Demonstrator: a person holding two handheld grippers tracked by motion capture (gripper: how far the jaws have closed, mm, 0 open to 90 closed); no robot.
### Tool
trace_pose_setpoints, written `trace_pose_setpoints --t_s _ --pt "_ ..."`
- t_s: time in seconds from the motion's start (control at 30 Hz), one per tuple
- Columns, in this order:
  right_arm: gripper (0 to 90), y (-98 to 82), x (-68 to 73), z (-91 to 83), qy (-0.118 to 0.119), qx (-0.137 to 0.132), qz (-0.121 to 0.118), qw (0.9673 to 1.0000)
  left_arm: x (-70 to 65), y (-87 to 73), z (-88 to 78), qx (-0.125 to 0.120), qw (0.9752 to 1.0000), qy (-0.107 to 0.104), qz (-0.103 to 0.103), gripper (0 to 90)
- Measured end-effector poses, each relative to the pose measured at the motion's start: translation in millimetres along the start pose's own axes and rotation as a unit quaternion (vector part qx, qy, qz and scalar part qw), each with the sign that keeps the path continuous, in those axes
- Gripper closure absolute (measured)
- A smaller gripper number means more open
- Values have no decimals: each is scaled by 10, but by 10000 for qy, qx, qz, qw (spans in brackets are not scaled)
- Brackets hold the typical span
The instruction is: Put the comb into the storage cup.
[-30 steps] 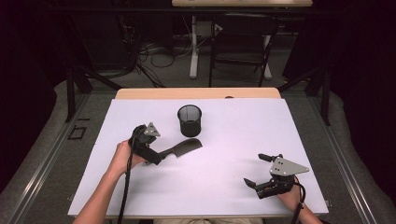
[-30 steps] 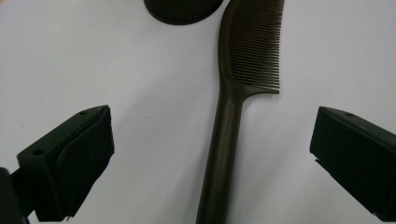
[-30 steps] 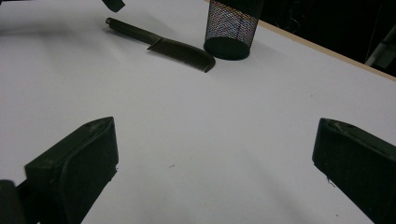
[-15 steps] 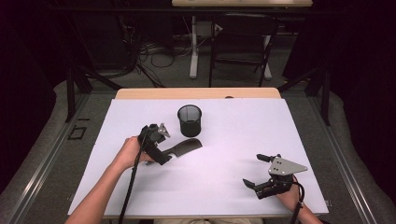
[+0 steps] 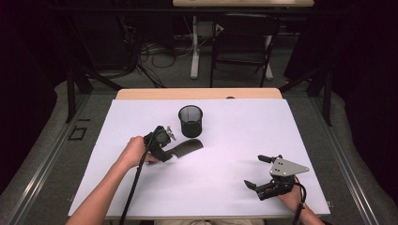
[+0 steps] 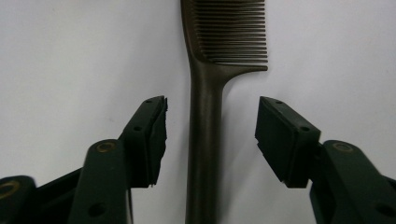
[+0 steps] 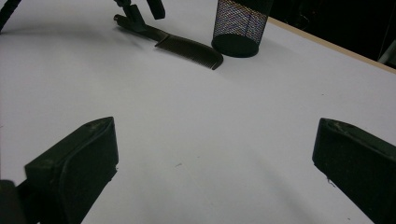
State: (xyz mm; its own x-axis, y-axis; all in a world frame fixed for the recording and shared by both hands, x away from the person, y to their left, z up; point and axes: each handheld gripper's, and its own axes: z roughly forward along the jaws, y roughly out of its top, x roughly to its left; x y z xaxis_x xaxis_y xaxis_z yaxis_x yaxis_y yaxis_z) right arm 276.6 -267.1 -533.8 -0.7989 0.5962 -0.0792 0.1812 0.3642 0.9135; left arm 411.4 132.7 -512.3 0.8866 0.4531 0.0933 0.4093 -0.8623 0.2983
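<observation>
A dark brown comb (image 5: 188, 147) lies flat on the white table sheet (image 5: 225, 140), just in front of a black mesh cup (image 5: 190, 120). My left gripper (image 5: 172, 153) reaches over the comb's handle from the left. In the left gripper view the handle (image 6: 204, 121) runs up between the two jaws of the left gripper (image 6: 211, 105), with a gap on each side. Its jaws have just been closing and the pads do not touch the handle. My right gripper (image 5: 253, 171) rests open near the front right, nothing between its jaws (image 7: 215, 128).
The mesh cup (image 7: 240, 25) stands upright beyond the comb (image 7: 187, 46) in the right gripper view. The table's wooden back edge (image 5: 197, 93) lies behind the cup. Cables, a chair and table legs stand on the floor beyond. White sheet stretches between the two grippers.
My left hand has moved right along the table onto the comb's handle, and its jaws have narrowed around it. The right gripper has kept still.
</observation>
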Motion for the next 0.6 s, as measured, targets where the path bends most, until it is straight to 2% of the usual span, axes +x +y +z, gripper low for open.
trace_pose_setpoints --t_s 0.23,0.47,0.6 --pt "0 3 -1 -7 8 -10 -39 10000 17 47 70 215 9996 -186 60 591" --pt "0 1 -1 -13 -11 -41 -31 10000 69 112 127 417 9989 -198 113 654" --pt "0 -1 -1 -12 5 5 -44 10000 105 112 169 468 9984 -287 112 685"
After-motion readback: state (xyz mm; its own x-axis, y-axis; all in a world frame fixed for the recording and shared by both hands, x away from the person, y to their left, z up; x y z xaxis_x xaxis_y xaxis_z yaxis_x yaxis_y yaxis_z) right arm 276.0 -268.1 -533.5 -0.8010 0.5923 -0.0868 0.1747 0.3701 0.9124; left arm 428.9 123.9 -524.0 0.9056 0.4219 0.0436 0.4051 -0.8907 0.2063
